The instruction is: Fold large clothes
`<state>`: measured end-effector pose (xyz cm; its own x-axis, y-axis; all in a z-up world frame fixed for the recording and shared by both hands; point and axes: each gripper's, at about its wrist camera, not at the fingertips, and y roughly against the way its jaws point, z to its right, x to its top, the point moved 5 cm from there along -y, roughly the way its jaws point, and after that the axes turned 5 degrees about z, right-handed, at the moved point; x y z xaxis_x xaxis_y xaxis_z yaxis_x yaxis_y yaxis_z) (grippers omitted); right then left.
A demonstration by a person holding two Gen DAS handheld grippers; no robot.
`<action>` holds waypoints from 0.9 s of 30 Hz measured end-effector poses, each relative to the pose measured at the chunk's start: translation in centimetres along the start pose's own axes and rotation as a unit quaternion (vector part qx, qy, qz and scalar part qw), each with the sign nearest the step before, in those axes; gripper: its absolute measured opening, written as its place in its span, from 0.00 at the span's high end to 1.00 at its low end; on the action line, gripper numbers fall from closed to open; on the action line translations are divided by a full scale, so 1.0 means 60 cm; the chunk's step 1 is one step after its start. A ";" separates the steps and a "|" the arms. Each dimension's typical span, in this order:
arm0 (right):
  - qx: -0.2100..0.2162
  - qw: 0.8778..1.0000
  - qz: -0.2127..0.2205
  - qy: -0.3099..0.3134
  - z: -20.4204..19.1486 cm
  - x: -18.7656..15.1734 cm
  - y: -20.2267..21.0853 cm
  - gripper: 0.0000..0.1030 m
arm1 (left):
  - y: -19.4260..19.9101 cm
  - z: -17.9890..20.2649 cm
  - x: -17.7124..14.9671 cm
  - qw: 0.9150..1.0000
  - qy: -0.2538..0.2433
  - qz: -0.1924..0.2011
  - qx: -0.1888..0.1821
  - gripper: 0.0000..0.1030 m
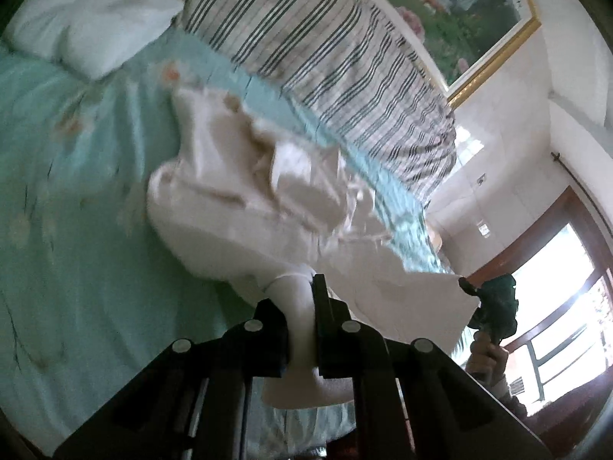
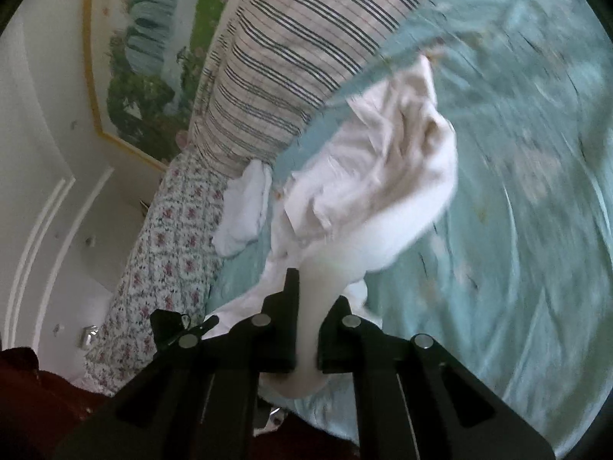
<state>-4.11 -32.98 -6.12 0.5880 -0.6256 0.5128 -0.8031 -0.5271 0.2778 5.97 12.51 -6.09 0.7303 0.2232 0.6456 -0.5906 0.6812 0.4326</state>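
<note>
Both your claws are clamped on the white garment [image 1: 245, 199]: left gripper [image 1: 302, 306] and right gripper [image 2: 306, 299] each pinch a bunched edge. The cloth trails forward from both onto the teal bedsheet [image 1: 76, 230], its length running away from you.

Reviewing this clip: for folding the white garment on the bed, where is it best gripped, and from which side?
At two separated spots on its near edge, coming from the bed's near side. The white garment is limp, so two spread holds let it hang flat. Here the left gripper and right gripper each pinch a bunched bit of that edge, the rest trailing crumpled onto the teal bedspread.
</note>
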 end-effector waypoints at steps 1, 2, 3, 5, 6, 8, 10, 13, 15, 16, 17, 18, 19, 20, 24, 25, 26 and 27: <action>0.002 1.000 0.004 0.001 -0.002 0.011 -0.004 0.93 | -0.003 0.004 0.013 1.000 -0.003 0.007 -0.002 0.92; 0.003 1.000 0.010 0.003 -0.006 0.023 -0.010 0.93 | -0.008 0.007 0.031 1.000 -0.004 0.016 -0.006 0.92; 0.002 1.000 0.017 0.006 -0.009 0.038 -0.018 0.93 | -0.012 0.009 0.044 1.000 -0.005 0.021 -0.007 0.92; 0.000 1.000 0.025 0.008 -0.012 0.060 -0.030 0.93 | -0.032 0.015 0.073 0.999 -0.008 0.031 -0.003 0.92; -0.003 0.999 0.031 0.008 -0.011 0.074 -0.039 0.93 | -0.039 0.016 0.085 0.999 -0.008 0.035 -0.001 0.92; -0.013 0.999 0.039 0.009 -0.007 0.099 -0.054 0.93 | -0.060 0.018 0.113 0.999 -0.006 0.043 0.002 0.92; -0.027 0.998 0.050 0.008 -0.003 0.124 -0.071 0.93 | -0.079 0.017 0.134 0.999 -0.004 0.046 0.008 0.92; -0.048 0.997 0.060 0.000 0.013 0.166 -0.100 0.93 | -0.114 0.012 0.172 0.998 -0.005 0.052 0.026 0.92; -0.069 0.996 0.061 -0.008 0.030 0.197 -0.128 0.93 | -0.142 0.006 0.201 0.997 -0.005 0.057 0.041 0.92; -0.076 0.995 0.060 -0.011 0.037 0.210 -0.142 0.93 | -0.162 -0.003 0.218 0.997 -0.001 0.057 0.048 0.92; -0.086 0.995 0.058 -0.013 0.045 0.223 -0.158 0.93 | -0.175 -0.010 0.229 0.997 0.002 0.057 0.053 0.92; -0.100 0.993 0.052 -0.015 0.055 0.238 -0.180 0.93 | -0.197 -0.021 0.244 0.997 0.006 0.055 0.060 0.92; -0.111 0.993 0.048 -0.016 0.063 0.249 -0.198 0.93 | -0.219 -0.033 0.258 0.996 0.008 0.053 0.069 0.92; -0.122 0.991 0.044 -0.015 0.074 0.261 -0.219 0.93 | -0.236 -0.044 0.267 0.996 0.011 0.050 0.077 0.92; -0.161 0.986 0.031 -0.016 0.127 0.303 -0.301 0.93 | -0.317 -0.106 0.304 0.992 0.024 0.033 0.118 0.92; -0.169 0.985 0.029 -0.016 0.140 0.310 -0.316 0.93 | -0.336 -0.125 0.310 0.992 0.030 0.026 0.124 0.92; -0.185 0.982 0.023 -0.020 0.162 0.318 -0.338 0.93 | -0.358 -0.147 0.315 0.991 0.040 0.015 0.128 0.91; -0.189 0.981 0.014 -0.032 0.179 0.320 -0.353 0.92 | -0.377 -0.168 0.316 0.989 0.049 0.005 0.136 0.91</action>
<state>25.25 -40.01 -10.86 0.5597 -0.6781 0.4764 -0.7907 -0.2650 0.5518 36.65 8.36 -10.01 0.7458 0.3042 0.5927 -0.6589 0.4686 0.5885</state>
